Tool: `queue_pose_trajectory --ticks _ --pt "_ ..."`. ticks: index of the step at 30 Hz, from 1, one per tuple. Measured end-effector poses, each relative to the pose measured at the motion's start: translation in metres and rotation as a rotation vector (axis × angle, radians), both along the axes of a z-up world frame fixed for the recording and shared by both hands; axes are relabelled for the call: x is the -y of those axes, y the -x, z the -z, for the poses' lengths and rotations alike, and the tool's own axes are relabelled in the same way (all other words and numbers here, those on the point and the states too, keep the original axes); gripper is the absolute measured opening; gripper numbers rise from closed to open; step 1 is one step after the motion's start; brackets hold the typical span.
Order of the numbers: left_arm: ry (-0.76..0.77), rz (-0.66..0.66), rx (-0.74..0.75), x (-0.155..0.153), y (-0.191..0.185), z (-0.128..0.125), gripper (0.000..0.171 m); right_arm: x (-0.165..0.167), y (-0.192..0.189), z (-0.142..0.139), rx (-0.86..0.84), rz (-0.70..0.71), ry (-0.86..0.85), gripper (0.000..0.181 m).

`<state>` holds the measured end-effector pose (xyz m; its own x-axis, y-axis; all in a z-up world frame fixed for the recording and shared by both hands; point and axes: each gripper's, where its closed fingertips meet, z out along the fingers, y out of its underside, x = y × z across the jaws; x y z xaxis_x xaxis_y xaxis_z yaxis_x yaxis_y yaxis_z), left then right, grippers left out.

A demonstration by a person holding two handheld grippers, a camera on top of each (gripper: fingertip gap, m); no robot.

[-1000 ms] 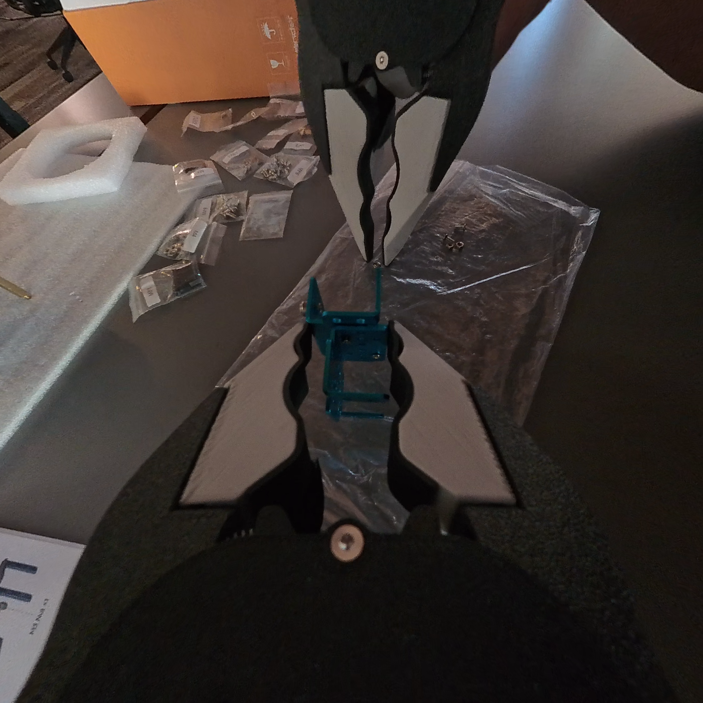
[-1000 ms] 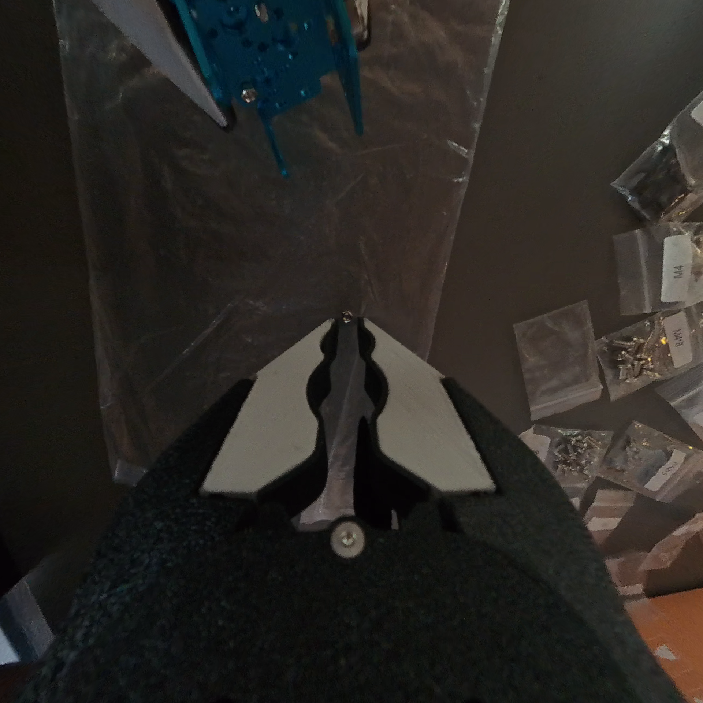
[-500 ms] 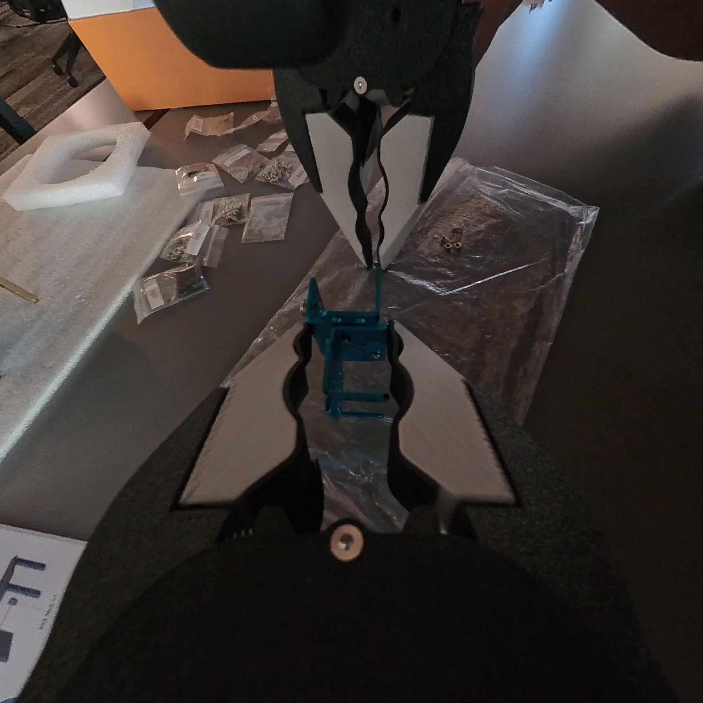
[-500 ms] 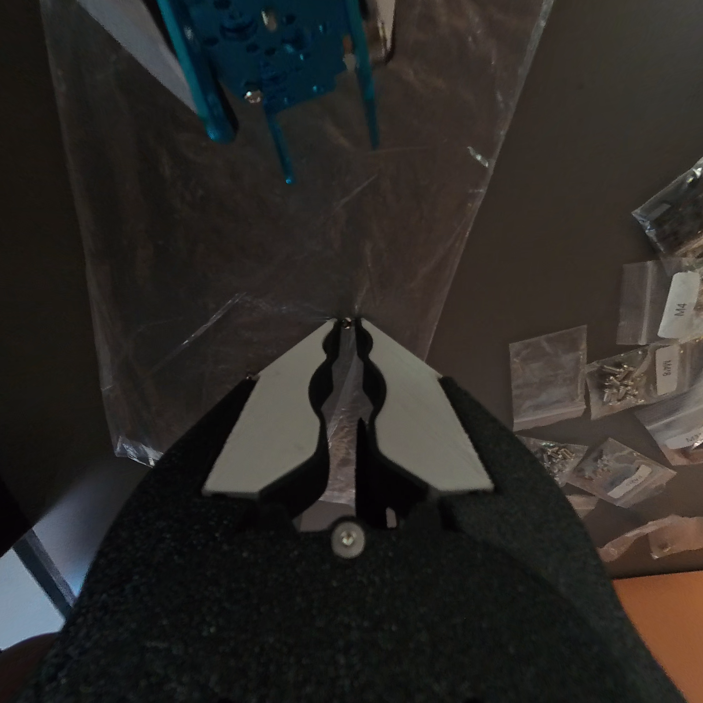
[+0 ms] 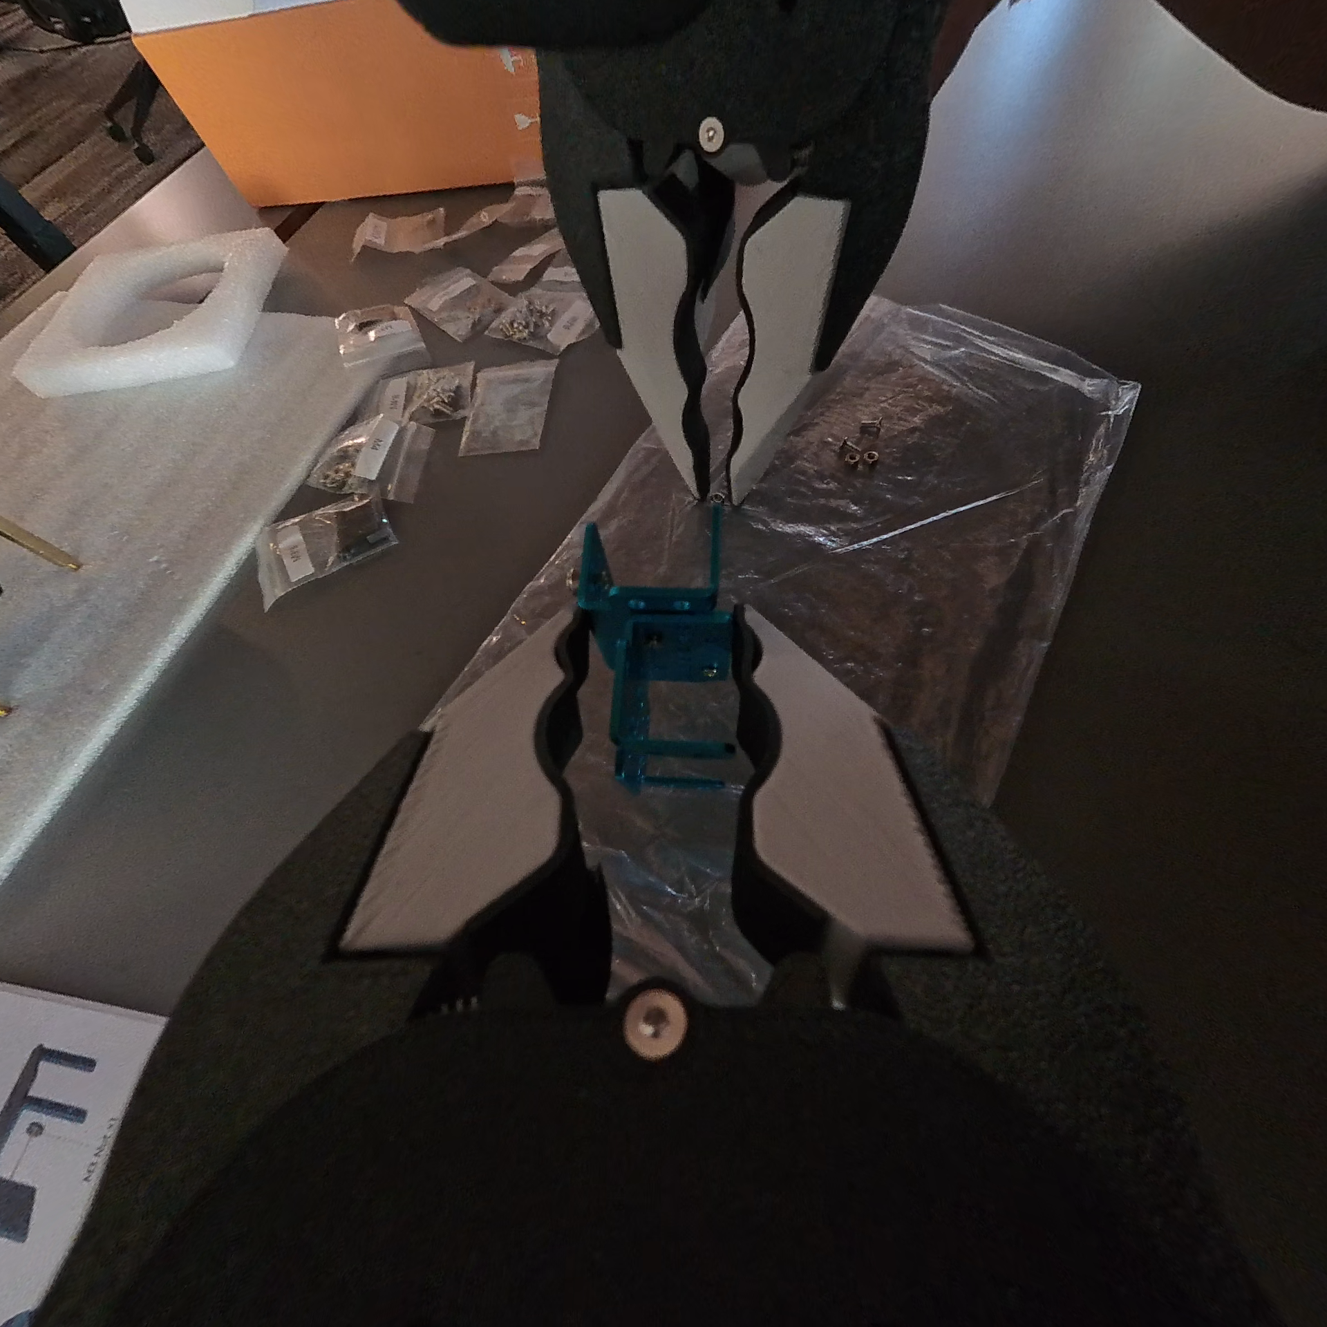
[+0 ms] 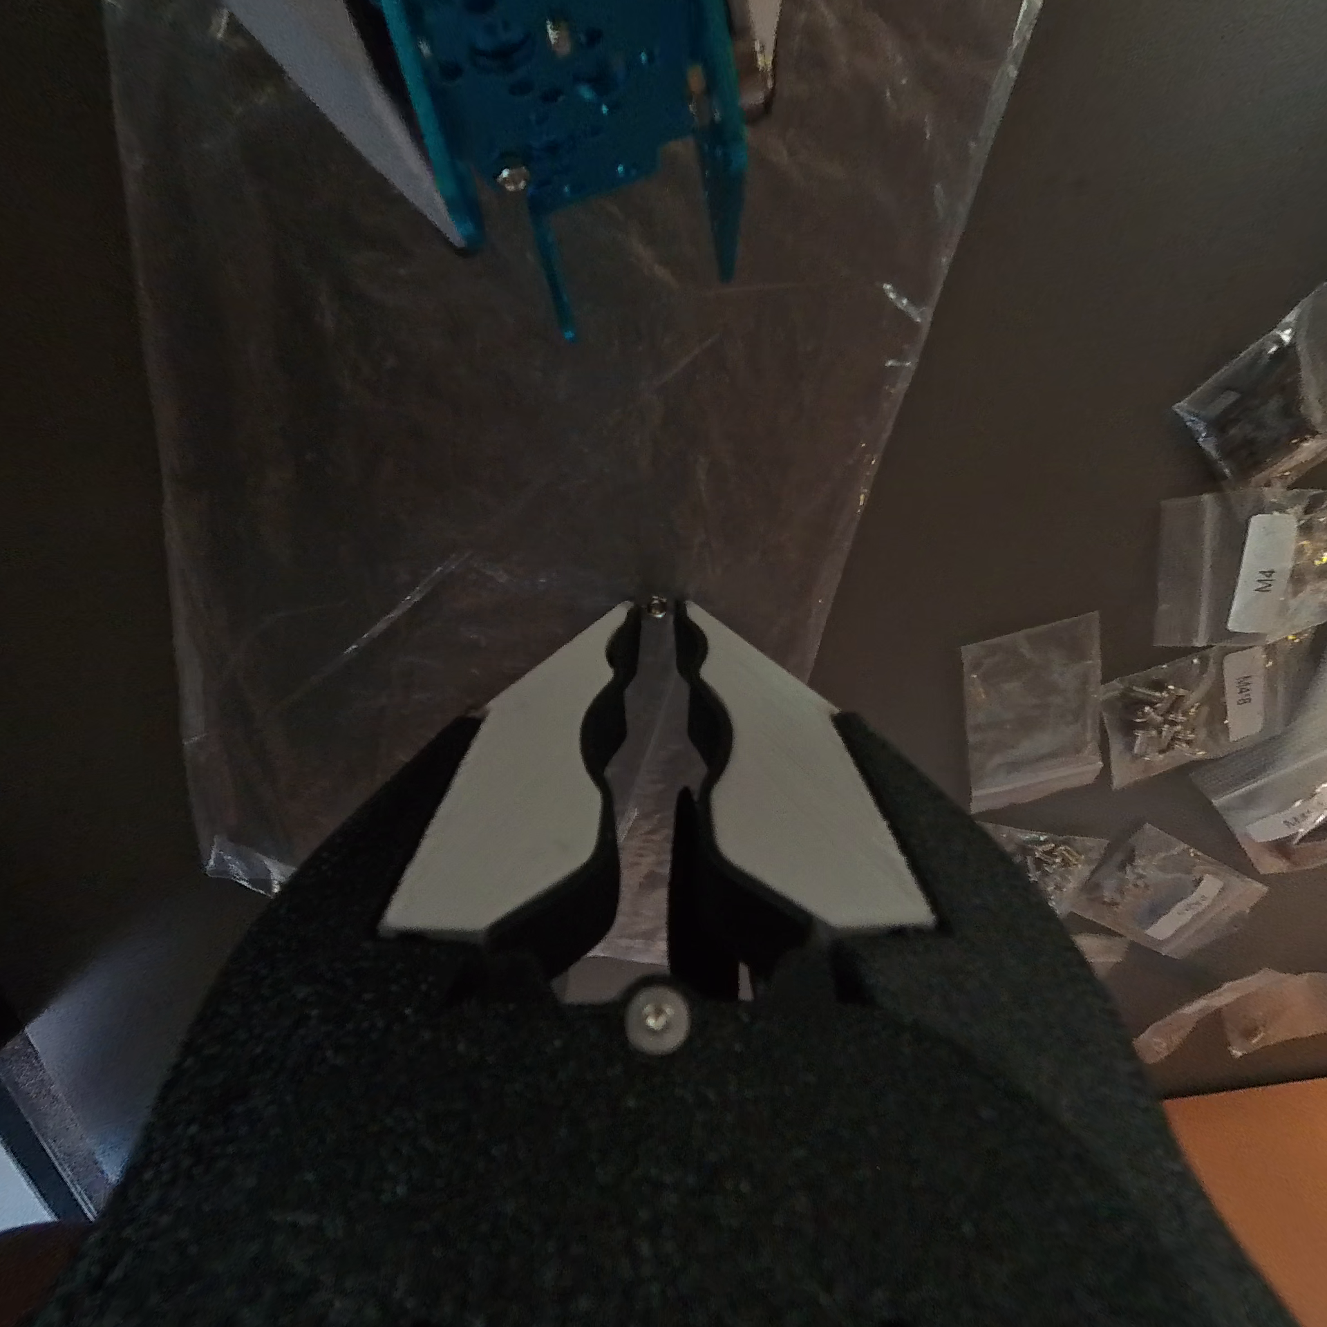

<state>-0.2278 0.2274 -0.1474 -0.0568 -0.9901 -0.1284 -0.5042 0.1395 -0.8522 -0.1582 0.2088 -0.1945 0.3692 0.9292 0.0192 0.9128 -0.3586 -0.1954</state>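
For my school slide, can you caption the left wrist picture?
Left gripper holds a blue metal bracket while the right gripper pinches a tiny nut above it.

White printed labels on small clear hardware bags (image 6: 1235, 689); symbols on orange box (image 5: 345, 108); printed sheet (image 5: 43, 1120).

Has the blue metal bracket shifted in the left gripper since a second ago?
No. In the left wrist view the blue bracket sits at the same spot between the left gripper fingers and over the same part of the plastic bag.
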Motion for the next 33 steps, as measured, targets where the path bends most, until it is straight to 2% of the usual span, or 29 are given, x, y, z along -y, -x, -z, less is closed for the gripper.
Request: queue_pose_trajectory --ticks 18,23,26,29,33 --pt "-0.006 0.004 0.004 0.002 0.0 -0.002 0.039 0.0 0.001 0.0 -0.019 0.019 0.002 0.005" --pt "-0.006 0.002 0.006 0.001 0.0 -0.002 0.039 -0.002 -0.001 -0.009 -0.065 0.032 -0.019 0.006" --pt "-0.008 0.001 0.018 0.001 -0.001 -0.004 0.039 -0.004 0.007 -0.019 -0.187 0.038 -0.026 0.005" --pt "-0.008 0.006 0.05 0.001 -0.001 -0.01 0.039 -0.006 0.028 -0.035 -0.452 0.051 -0.005 0.005" --pt "-0.02 0.024 0.09 0.004 -0.002 -0.017 0.04 -0.016 0.045 -0.05 -0.746 0.151 0.031 0.005"
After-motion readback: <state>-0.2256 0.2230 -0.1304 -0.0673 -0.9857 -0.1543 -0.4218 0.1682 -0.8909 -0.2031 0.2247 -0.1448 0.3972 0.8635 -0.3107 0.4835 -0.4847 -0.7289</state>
